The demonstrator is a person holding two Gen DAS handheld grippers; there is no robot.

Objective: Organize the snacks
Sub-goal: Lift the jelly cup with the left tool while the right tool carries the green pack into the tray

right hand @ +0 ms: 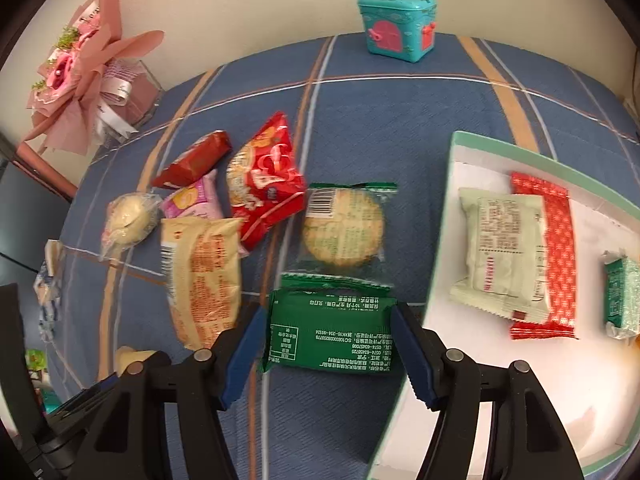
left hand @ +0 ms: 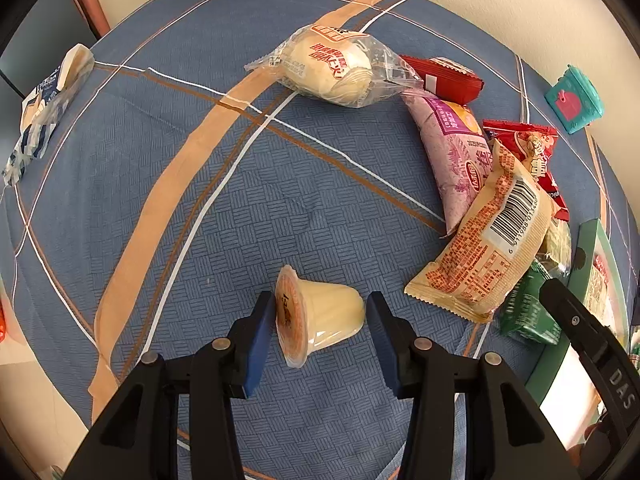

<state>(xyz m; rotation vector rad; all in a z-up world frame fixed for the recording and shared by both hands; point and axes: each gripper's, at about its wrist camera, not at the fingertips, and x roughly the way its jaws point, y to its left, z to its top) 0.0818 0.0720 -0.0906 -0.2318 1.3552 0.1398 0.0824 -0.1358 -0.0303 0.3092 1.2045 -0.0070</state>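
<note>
My left gripper is open around a pale yellow jelly cup lying on its side on the blue cloth; the pads stand just off its lid and base. My right gripper has its pads against both sides of a dark green snack packet, next to the white tray. The tray holds a pale green packet, a red wafer packet and a small green packet. Loose snacks lie in a pile: yellow bun packet, red packet, round cracker.
A bagged bun, a purple packet and a red packet lie on the cloth. A teal toy chest stands at the back by the wall. A pink bouquet is at the back left. A blue-white packet lies at the left edge.
</note>
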